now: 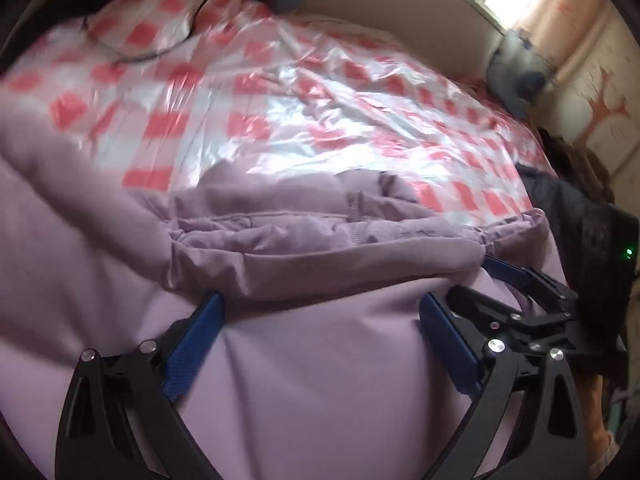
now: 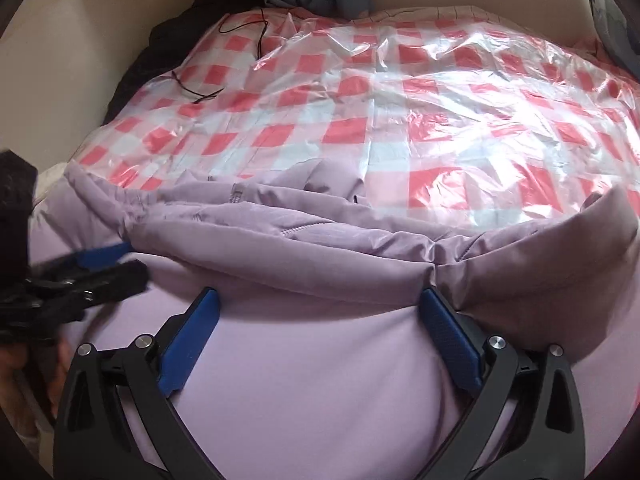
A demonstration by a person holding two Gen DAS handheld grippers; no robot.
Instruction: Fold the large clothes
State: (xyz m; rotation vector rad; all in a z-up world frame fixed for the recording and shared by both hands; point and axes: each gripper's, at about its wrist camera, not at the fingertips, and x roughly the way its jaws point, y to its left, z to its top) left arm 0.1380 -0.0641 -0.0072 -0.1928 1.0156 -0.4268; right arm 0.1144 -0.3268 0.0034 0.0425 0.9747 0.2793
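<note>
- Lilac padded jacket [image 2: 320,360] lies on the bed, on top of a red-and-white checked plastic sheet [image 2: 400,120], with its smooth panel nearest the cameras and a puffy rolled edge [image 2: 300,256] across the far side of that panel.
- Left hand-held gripper [image 1: 320,320] rests on the smooth panel with its blue fingers [image 1: 196,340] spread wide; nothing is caught between them, and the tips sit just short of the rolled edge.
- Right hand-held gripper [image 2: 320,316] is likewise spread wide and empty, its tips touching or nearly touching the same rolled edge, further along the jacket from the left one.
- Judged from this, the step in hand is taking hold of the rolled edge at two points to carry a fold over.
- To do it well, each hand-held gripper should push its fingers around the full thickness of the padded edge before closing, since slick quilted fabric may slip from a shallow pinch.
- Both holds should sit level along the edge so the fold comes over straight.
- Lifting low should keep the loose plastic sheet from being dragged with the jacket.
- A thin black cable [image 2: 256,36] lies on the sheet well beyond the jacket, out of the way.
</note>
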